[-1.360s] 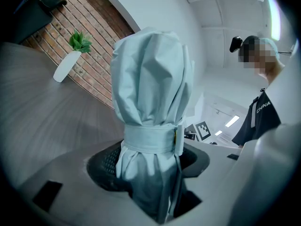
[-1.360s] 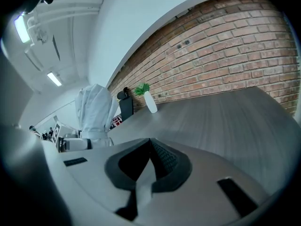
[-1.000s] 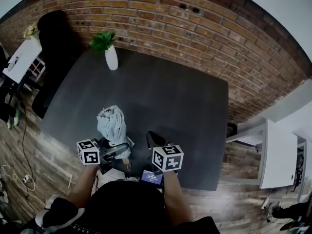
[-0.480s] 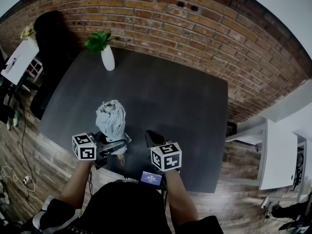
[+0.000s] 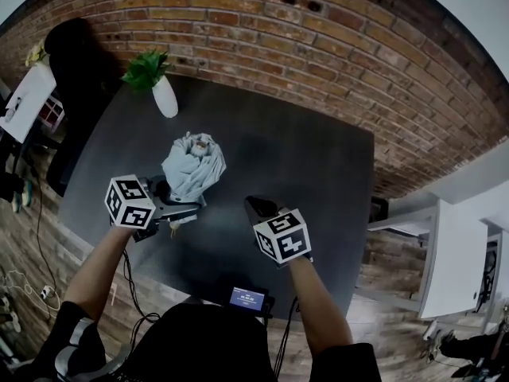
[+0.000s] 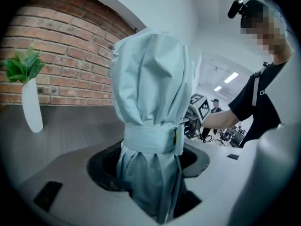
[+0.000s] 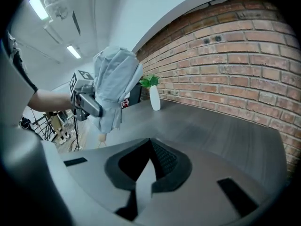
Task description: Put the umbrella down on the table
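The folded light-blue umbrella [image 5: 193, 168] hangs above the dark table [image 5: 310, 165], held near its strapped lower part by my left gripper [image 5: 184, 206]. In the left gripper view the umbrella [image 6: 150, 93] stands upright between the jaws, its strap just above them, and my left gripper [image 6: 150, 173] is shut on it. A small wooden handle knob dangles below the jaws. My right gripper [image 5: 256, 208] hovers over the table to the right of the umbrella, apart from it. Its pads meet with nothing between them [image 7: 151, 161]. From there I see the umbrella [image 7: 113, 84] at the left.
A white vase with a green plant [image 5: 161, 94] stands at the table's far left corner by the brick wall. A small device with a lit screen [image 5: 248, 297] sits at the table's near edge. White furniture [image 5: 453, 253] stands to the right, off the table.
Both hands have moved forward from the near edge to over the table. The umbrella went with the left gripper, farther in and a little higher, and has rolled.
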The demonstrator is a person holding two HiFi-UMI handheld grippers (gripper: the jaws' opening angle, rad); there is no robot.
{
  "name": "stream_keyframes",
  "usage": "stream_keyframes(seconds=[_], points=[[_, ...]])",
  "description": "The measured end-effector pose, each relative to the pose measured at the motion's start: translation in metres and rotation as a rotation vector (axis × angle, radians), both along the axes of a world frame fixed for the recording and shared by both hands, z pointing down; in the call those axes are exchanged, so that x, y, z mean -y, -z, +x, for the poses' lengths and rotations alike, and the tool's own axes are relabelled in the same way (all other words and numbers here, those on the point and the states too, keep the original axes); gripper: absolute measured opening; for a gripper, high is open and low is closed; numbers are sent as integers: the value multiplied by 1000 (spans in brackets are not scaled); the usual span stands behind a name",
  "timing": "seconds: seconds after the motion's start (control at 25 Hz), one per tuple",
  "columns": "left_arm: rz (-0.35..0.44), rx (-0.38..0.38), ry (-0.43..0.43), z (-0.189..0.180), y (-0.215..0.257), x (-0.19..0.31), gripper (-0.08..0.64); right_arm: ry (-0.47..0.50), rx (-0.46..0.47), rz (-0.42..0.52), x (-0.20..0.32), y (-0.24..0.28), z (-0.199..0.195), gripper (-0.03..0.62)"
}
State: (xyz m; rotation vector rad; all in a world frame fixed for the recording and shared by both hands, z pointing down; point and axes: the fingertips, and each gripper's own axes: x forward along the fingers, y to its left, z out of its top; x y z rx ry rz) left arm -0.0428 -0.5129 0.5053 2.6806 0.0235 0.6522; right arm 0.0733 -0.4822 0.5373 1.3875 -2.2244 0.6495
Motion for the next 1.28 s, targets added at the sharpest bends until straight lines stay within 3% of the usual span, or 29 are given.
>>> stream_keyframes(seconds=[0.32,0.8,1.0,1.28], points=[[84,274,-59,59,-33,84,267,62,-98,-57,76,-12,36,9],[77,622,-140,95,-143,158,267,51,-111,-172,154,-88,73,9],[136,699,-163,104,-168,189,267,33,-82,-203,174,-111,75,9],[145,717,-150,112,-188,201,268,45,-79,-207,183,-126,73,9]])
